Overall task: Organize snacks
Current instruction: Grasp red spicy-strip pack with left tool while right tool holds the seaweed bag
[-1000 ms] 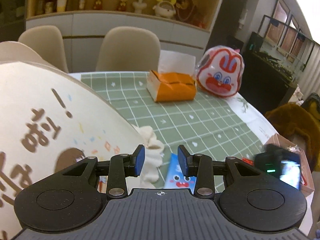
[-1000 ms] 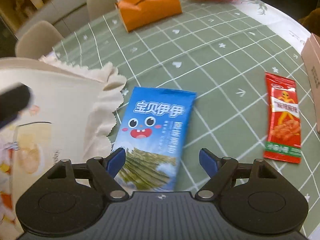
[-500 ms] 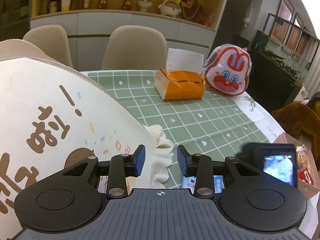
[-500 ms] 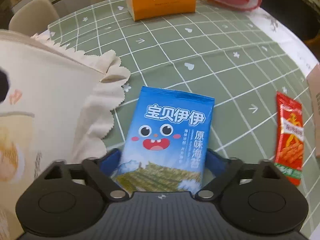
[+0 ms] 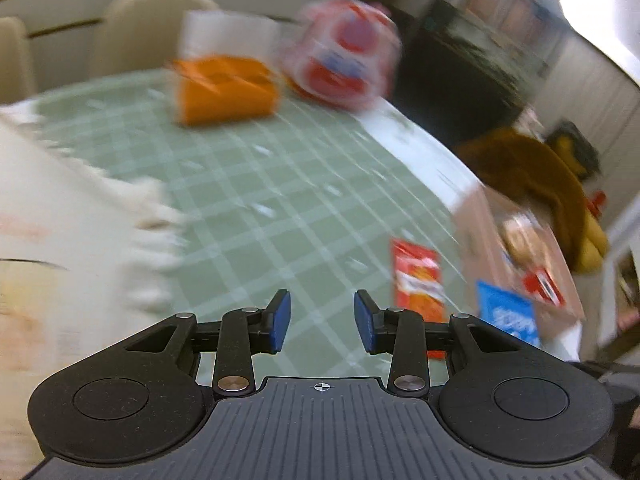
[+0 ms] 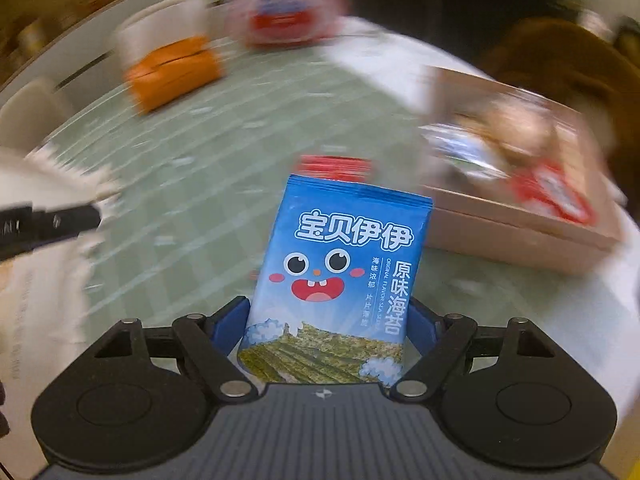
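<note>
The seaweed packet is bright blue with white lettering and a cartoon face with a red mouth. The tablecloth is pale green, gridded in white. At eleven o'clock sits an orange tissue box; at three o'clock, a red snack packet.

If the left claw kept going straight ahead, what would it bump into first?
Probably the green checked tablecloth. The left claw is open and empty, with only bare cloth between its fingers. The orange tissue box sits farther back and a bit left, though blur makes depth uncertain.
</note>
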Available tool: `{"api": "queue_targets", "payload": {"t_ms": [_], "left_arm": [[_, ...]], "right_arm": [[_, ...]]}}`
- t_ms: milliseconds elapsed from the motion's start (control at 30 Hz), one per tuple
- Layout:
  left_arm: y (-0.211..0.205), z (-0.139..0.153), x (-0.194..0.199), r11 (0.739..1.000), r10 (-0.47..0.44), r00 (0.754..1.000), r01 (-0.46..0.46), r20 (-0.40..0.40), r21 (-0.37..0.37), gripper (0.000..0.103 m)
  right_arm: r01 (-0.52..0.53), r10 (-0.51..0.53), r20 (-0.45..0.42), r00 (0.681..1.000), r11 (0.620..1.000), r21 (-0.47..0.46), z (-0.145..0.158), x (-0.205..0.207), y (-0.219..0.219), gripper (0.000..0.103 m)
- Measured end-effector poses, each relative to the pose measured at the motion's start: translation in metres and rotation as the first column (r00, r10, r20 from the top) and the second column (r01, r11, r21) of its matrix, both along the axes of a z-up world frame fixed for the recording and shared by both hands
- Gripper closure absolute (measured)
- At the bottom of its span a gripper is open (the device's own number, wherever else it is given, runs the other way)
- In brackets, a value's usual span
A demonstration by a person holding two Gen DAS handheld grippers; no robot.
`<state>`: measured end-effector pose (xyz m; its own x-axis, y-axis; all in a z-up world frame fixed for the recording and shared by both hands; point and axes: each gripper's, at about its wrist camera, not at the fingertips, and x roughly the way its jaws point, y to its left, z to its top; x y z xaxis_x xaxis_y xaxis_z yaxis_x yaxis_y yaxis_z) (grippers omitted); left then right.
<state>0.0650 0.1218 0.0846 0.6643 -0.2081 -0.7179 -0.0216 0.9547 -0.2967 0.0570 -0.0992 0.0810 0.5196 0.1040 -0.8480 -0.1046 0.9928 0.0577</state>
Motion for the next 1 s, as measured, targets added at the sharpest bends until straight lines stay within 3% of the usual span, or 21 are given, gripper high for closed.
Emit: {"api": "queue_targets", "payload": {"t_ms": [133, 233, 433, 533, 567, 667, 767, 833, 1000], "left_arm": [[-0.063, -0.017, 0.022, 0.988, -0.142, 0.99, 0.142, 0.01, 0.054, 0.064], [-0.104, -0.027, 0.043, 0.971, -0.193, 0.981, 0.19, 0.007, 0.142, 0.063], [-0.163, -0.058, 0.061, 0.897, -0.268, 0.957, 0.29, -0.113, 0.334, 0.062], [-0.17, -0.065, 0.057, 0.868, -0.32, 0.942, 0.336, -0.106, 0.365, 0.038], [-0.169, -0.065, 0.057, 0.874, -0.333, 0.937, 0.348, -0.103, 0.339, 0.031], [-0.153, -0.061, 0.057, 0.915, -0.283, 0.957, 0.291, -0.07, 0.278, 0.036], [-0.142, -0.063, 0.067, 0.93, -0.193, 0.977, 0.21, -0.086, 0.302, 0.036], [-0.136, -0.067, 0.074, 0.944, -0.182, 0.977, 0.205, -0.109, 0.26, 0.032], [-0.144, -0.069, 0.085, 0.929, -0.207, 0.971, 0.234, -0.124, 0.288, 0.032]], "right_arm": [[0.136, -0.136, -0.029, 0.99, 0.991, 0.01, -0.005, -0.006, -0.063, 0.021], [0.184, -0.184, -0.033, 0.982, 0.983, 0.009, -0.01, -0.014, -0.092, 0.021], [0.2, -0.199, -0.053, 0.979, 0.98, 0.006, -0.021, -0.016, -0.124, 0.021], [0.197, -0.197, -0.066, 0.978, 0.98, 0.005, -0.026, -0.007, -0.133, 0.021], [0.195, -0.194, -0.073, 0.978, 0.981, 0.008, -0.028, -0.003, -0.135, 0.021], [0.178, -0.177, -0.087, 0.98, 0.984, 0.012, -0.033, 0.004, -0.135, 0.021], [0.158, -0.157, -0.085, 0.984, 0.987, 0.012, -0.036, 0.006, -0.133, 0.021], [0.143, -0.14, -0.095, 0.986, 0.989, 0.022, -0.04, 0.008, -0.13, 0.021], [0.111, -0.108, -0.102, 0.989, 0.993, 0.026, -0.047, 0.011, -0.123, 0.017]]}}
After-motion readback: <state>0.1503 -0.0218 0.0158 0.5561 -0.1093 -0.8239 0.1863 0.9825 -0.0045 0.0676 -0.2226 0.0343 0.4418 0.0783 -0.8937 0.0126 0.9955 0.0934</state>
